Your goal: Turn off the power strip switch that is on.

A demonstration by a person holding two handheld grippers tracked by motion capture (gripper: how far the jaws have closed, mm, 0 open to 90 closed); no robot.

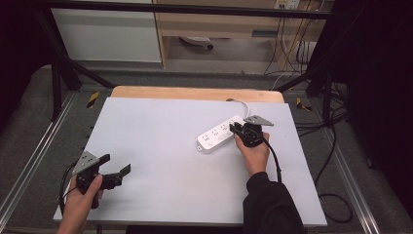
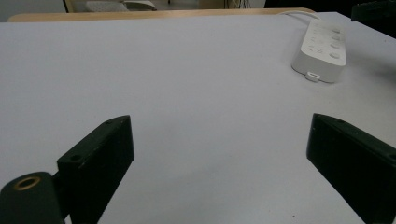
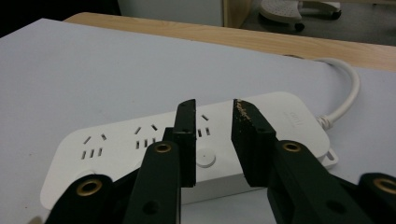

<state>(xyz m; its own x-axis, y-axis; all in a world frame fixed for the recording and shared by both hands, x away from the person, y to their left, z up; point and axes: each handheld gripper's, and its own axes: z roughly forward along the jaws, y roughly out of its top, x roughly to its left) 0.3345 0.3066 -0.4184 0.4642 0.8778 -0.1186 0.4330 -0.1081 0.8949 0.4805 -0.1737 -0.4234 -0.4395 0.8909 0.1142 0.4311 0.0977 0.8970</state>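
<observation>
Power strip [image 1: 220,134] lying on the table's [image 1: 160,146] right half, cord [image 3: 348,93] trailing off its far end. Right gripper [image 1: 236,128] hovering just over the strip, jaws slightly parted, pinching nothing. Left gripper [image 1: 119,167] well apart from the strip, jaws spread wide.

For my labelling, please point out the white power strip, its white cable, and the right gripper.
white power strip [image 1: 217,136], high view, top face.
white cable [image 3: 349,91], right gripper view, curved part.
right gripper [image 1: 235,129], high view, between fingertips.
</observation>
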